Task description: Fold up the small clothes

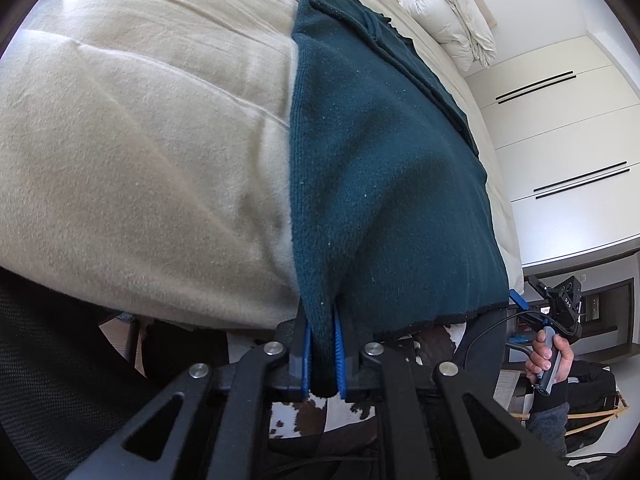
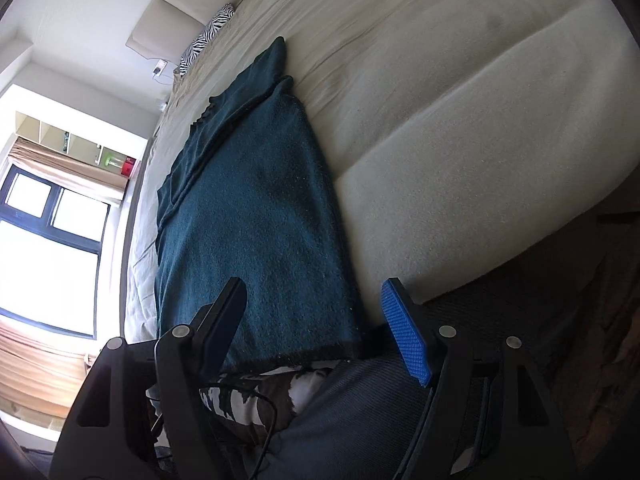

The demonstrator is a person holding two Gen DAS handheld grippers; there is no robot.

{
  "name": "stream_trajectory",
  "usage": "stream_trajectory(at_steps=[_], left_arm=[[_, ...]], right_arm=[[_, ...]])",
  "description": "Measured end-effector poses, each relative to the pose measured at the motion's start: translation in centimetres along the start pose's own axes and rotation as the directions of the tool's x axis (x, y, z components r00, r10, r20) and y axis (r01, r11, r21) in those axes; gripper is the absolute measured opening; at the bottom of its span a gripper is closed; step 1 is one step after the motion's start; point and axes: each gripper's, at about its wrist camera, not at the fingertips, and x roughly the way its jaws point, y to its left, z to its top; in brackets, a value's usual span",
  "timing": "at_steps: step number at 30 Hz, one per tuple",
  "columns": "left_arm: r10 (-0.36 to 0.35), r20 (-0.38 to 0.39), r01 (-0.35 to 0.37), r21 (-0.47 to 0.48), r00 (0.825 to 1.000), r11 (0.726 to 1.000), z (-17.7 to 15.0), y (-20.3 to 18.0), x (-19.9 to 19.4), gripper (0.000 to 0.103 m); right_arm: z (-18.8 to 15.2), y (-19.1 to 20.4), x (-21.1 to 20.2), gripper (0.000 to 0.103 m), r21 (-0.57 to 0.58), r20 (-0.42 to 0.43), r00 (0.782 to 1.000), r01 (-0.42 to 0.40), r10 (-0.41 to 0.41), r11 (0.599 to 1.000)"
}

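A dark teal knitted garment [image 1: 380, 168] lies stretched out on the cream bed [image 1: 140, 140], its hem hanging at the near edge. My left gripper [image 1: 323, 356] is shut on the garment's near left corner, with the fabric pinched between the blue pads [image 1: 339, 356]. In the right wrist view the same garment [image 2: 260, 220] lies flat on the bed [image 2: 460, 120]. My right gripper [image 2: 316, 320] is open, its jaws wide apart on either side of the garment's near right corner, with one blue pad [image 2: 404, 340] showing. The right gripper also shows in the left wrist view [image 1: 516, 300], at the hem's right end.
A folded white duvet [image 1: 448, 12] lies at the far end of the bed. White wardrobe doors [image 1: 560, 128] stand to the right. A zebra-print pillow [image 2: 208, 36] lies near the headboard. A window [image 2: 48, 232] is on the left. A black mesh chair [image 1: 48, 360] is close by.
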Motion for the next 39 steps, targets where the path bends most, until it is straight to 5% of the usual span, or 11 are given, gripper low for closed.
stream_trajectory(at_steps=[12, 21, 26, 33, 39], left_arm=[[-0.031, 0.009, 0.031, 0.001, 0.999, 1.000, 0.0, 0.2, -0.5, 0.008], [-0.047, 0.005, 0.047, -0.002, 0.999, 0.999, 0.1, 0.9, -0.8, 0.008], [-0.043, 0.003, 0.043, 0.003, 0.999, 0.999, 0.1, 0.8, -0.9, 0.008], [-0.025, -0.001, 0.025, 0.018, 1.000, 1.000, 0.1, 0.2, -1.0, 0.007], [-0.010, -0.003, 0.010, 0.044, 1.000, 0.999, 0.2, -0.5, -1.1, 0.006]], right_arm=[[0.7, 0.6, 2.9, 0.068, -0.079, -0.151, 0.986, 0.055, -0.067, 0.995], [0.1, 0.0, 4.8, 0.033, -0.063, -0.251, 0.967, 0.033, -0.048, 0.997], [-0.5, -0.6, 4.9, 0.030, -0.024, -0.229, 0.973, -0.005, -0.001, 1.000], [-0.9, -1.3, 4.4, 0.010, -0.006, -0.196, 0.981, -0.010, 0.008, 1.000], [-1.2, 0.0, 3.1, 0.006, -0.042, -0.145, 0.989, -0.017, 0.010, 0.999]])
